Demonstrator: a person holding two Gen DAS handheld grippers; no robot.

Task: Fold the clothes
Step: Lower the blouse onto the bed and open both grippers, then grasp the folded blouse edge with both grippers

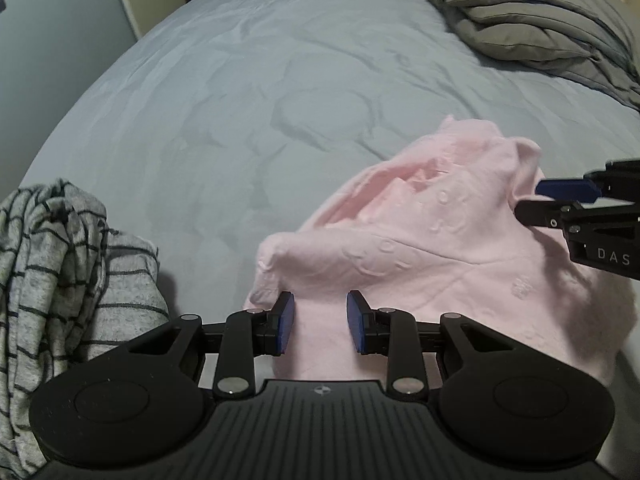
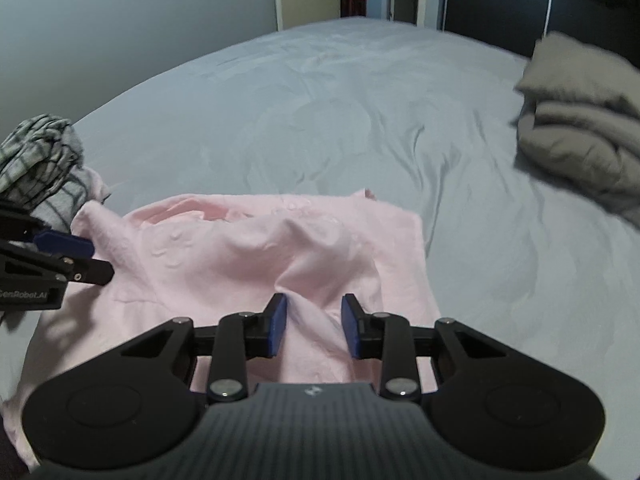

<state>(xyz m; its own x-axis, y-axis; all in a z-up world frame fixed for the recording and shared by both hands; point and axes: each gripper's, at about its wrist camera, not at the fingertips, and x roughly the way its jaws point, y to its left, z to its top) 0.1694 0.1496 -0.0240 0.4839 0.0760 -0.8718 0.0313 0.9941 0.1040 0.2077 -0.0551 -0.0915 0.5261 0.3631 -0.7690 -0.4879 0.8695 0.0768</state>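
- The pink garment [image 1: 440, 248] lies rumpled at the bed's [image 1: 240, 100] near edge; its nearest part is hidden behind both gripper bodies.
- Left gripper [image 1: 320, 322] and right gripper [image 2: 313, 326]: each is narrowed on a raised fold of pink cloth, pads pressing it.
- Beyond the garment, the sheet is open to the far edge.
- The striped garment [image 1: 60, 260] shows clearly in the left view only; the grey bedding [image 2: 580, 128] sits at the far right corner.

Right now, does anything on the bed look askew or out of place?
The pink garment is rumpled, not flat: one edge folds over and a ridge of cloth bunches up between the right gripper fingers. The striped grey garment lies in a loose heap at the bed's near left. No damage or spills show.
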